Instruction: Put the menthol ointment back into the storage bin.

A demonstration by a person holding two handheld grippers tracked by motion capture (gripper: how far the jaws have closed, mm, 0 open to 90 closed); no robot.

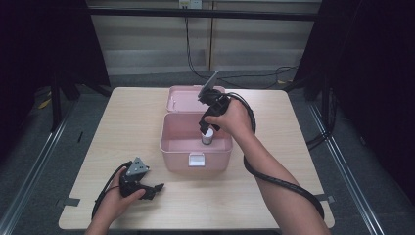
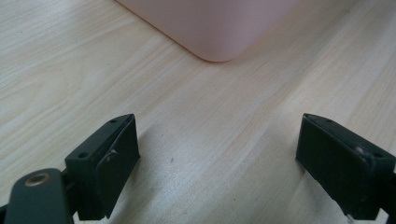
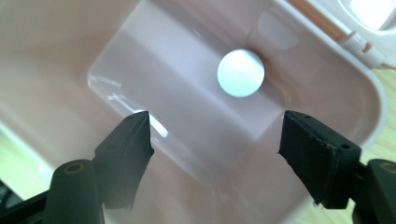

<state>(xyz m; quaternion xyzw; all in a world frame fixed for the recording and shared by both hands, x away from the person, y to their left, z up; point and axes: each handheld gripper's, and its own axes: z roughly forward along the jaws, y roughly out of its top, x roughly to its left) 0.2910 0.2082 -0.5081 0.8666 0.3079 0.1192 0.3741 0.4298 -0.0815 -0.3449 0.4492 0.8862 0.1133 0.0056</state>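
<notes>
Pink plastic storage box [image 1: 195,147] with rounded corners sits at the centre of the high view on the pale wooden table [image 1: 122,127], its hinged lid [image 1: 183,98] lying open behind it and a white latch [image 1: 196,159] on its front wall. Inside, toward the right of the box, a small white round-topped bottle [image 1: 208,136] stands upright on the floor. The right gripper [image 1: 208,125] hangs just above that bottle, pointing down into the box. In the right gripper view its jaws stand wide apart with nothing between them, and the bottle's round white cap [image 3: 240,73] shows above centre, past the jaws. The left gripper [image 1: 154,188] rests low on the table at the lower left of the high view, held in a hand [image 1: 115,198]. In the left gripper view its jaws are spread apart over bare wood, with a corner of the box [image 2: 217,28] at the top of the frame, well apart from them.
</notes>
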